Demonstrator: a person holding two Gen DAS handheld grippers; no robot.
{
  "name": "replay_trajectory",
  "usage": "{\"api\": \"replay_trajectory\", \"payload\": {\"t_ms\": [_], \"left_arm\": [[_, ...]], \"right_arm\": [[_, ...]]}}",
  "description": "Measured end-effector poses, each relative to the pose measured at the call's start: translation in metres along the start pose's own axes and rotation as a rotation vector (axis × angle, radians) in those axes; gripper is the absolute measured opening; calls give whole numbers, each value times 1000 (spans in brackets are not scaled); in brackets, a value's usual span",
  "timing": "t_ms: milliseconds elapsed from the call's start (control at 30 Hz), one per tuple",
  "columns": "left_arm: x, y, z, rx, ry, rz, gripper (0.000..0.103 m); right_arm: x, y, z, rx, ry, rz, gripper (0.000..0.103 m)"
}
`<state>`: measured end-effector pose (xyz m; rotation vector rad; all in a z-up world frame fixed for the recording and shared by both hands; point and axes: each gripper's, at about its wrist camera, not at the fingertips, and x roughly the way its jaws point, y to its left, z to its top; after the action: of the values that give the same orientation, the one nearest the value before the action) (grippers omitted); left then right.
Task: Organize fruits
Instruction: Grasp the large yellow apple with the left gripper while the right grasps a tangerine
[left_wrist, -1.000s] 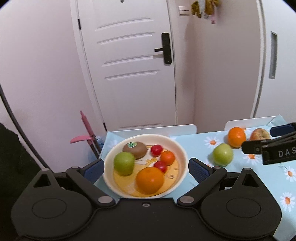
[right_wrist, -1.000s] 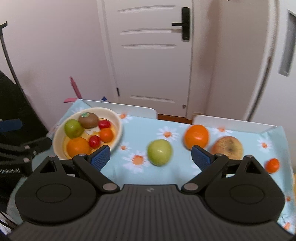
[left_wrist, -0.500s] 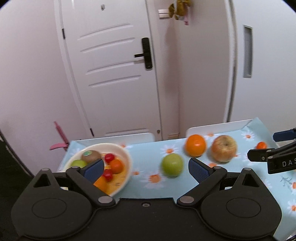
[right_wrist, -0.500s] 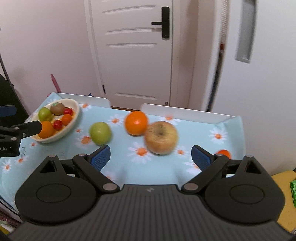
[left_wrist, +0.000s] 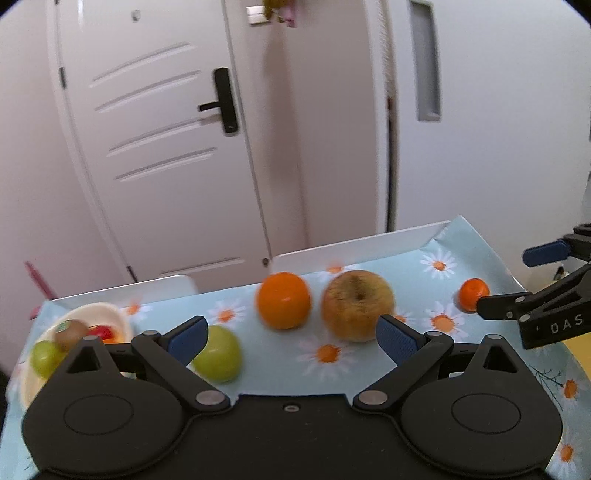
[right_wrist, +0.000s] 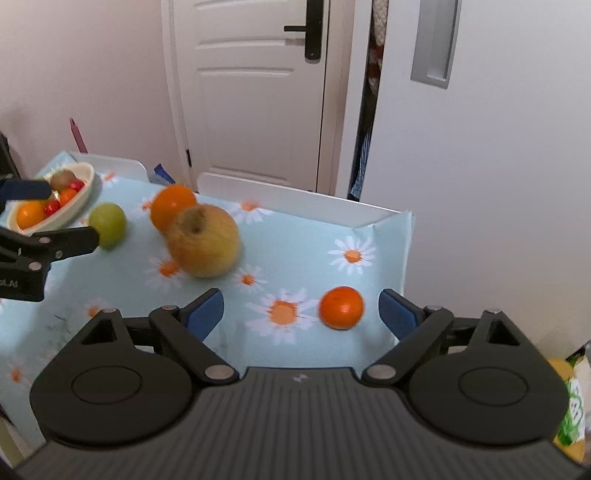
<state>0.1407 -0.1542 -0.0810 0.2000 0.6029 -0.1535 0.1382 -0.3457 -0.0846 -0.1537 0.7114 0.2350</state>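
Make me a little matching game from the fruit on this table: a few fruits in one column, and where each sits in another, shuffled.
Things:
1. kiwi
2. small mandarin
3. green apple
4. large yellow-brown apple

Places:
A. on the cloth just beside the bowl
B. alone, between the open fingers of the right gripper
C. in the bowl
D. in front of the big orange

Pairs: 1-C, 2-B, 3-A, 4-D
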Motion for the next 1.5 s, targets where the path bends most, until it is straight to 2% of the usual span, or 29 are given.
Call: {"api": "replay_trajectory", "payload": {"t_ms": [333,567,700,800,833,1333,1500], "left_arm": [[65,-42,1,68,11,-30,97],[92,-52,-3,82,28,-18,95],[103,-56,-4,78,41,-14,89],[107,-58,-5,77,49,-18,85],[109,-58,-5,75,53,-20,80],[101,-56,-9,90,69,-48,80],[93,-55,-15,89,76,-49,80]], "right_arm": [[36,-16,-10,-130,1,34,94],[51,-19,-11,-164,16,62,85],[59,-20,-12,-183,32,70,79],[63,-20,-12,-196,39,71,78],[64,-20,-12,-199,41,70,78],[71,-17,-15,-219,56,46,65],[72,-20,-15,-230,62,36,56]]}}
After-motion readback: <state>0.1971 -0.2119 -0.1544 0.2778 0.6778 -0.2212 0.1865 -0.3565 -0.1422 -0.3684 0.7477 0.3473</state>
